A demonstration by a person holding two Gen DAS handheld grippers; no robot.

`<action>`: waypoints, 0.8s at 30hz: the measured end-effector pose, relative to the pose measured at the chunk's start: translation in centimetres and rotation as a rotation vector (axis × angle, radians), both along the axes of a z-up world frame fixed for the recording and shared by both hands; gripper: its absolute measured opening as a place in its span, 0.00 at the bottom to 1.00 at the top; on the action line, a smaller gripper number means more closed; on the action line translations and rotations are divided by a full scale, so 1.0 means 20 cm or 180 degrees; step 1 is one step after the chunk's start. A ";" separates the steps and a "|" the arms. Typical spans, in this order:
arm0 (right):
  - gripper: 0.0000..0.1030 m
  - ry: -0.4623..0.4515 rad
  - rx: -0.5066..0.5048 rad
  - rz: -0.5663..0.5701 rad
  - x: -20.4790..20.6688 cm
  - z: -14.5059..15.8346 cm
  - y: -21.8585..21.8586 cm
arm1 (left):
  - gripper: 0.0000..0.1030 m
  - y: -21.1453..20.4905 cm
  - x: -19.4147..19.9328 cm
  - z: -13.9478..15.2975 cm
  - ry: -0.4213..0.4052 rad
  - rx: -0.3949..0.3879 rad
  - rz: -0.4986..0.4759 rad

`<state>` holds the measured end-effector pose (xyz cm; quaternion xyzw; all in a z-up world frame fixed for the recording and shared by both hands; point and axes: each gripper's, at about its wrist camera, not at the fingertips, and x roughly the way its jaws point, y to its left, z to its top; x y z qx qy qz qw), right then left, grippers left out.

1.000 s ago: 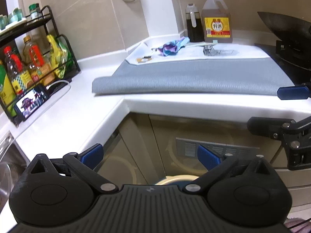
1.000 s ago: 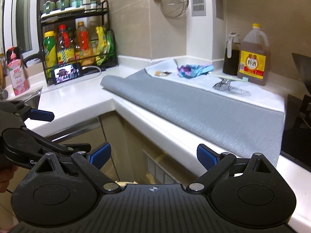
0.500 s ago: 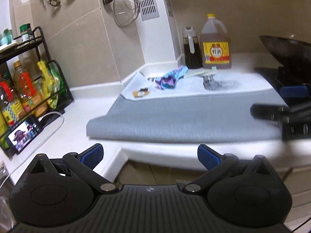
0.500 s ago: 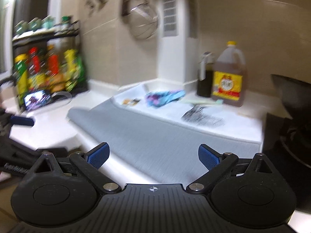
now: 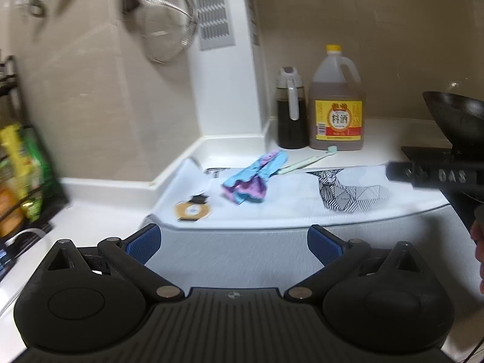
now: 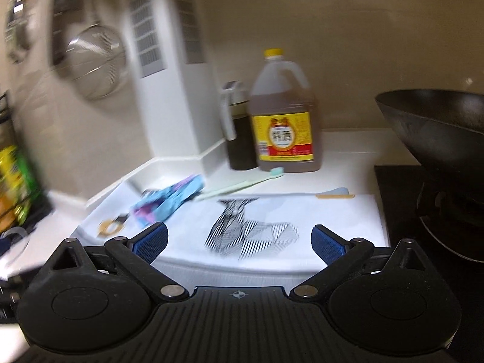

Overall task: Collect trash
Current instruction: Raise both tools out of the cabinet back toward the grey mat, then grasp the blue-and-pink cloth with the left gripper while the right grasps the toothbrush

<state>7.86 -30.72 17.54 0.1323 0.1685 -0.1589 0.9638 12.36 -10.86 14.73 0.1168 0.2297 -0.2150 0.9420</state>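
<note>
Both tools are spread wide with nothing between their blue pads. The left tool (image 5: 234, 240) hangs over the near edge of the grey mat (image 5: 236, 251) on the counter (image 5: 99, 211); the right tool (image 6: 239, 242) hangs above the white printed sheet (image 6: 302, 211), just beside the black wok (image 6: 435, 127) on the stove.

Judging from how things lie, collecting has not begun: every scrap is untouched on the sheet.

Ahead of the left tool and slightly left lies a round tan-and-black sticker scrap (image 5: 192, 210), near the sheet's front corner. Beyond it, roughly centred between the pads, sits the crumpled blue-and-purple wrapper (image 5: 252, 181). From the right tool, that wrapper (image 6: 169, 201) lies ahead and to the left. A pale green toothbrush (image 5: 305, 161) rests just behind the wrapper, its head near the cooking-wine jug (image 5: 335, 106) and dark sauce bottle (image 5: 290, 112).
</note>
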 end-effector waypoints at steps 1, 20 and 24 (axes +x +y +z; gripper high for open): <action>0.98 0.0000 0.0039 -0.0068 0.05 0.00 -0.02 | 1.00 -0.04 0.06 -0.01 0.0017 0.0018 -0.0069; 0.99 0.0738 0.0245 -0.0383 1.28 -0.07 -0.24 | 1.00 -0.59 0.88 -0.33 0.0182 0.0391 -0.0513; 0.99 0.0967 0.0482 -0.0552 1.42 -0.15 -0.33 | 1.00 -0.59 0.96 -0.39 0.0389 0.0351 -0.0517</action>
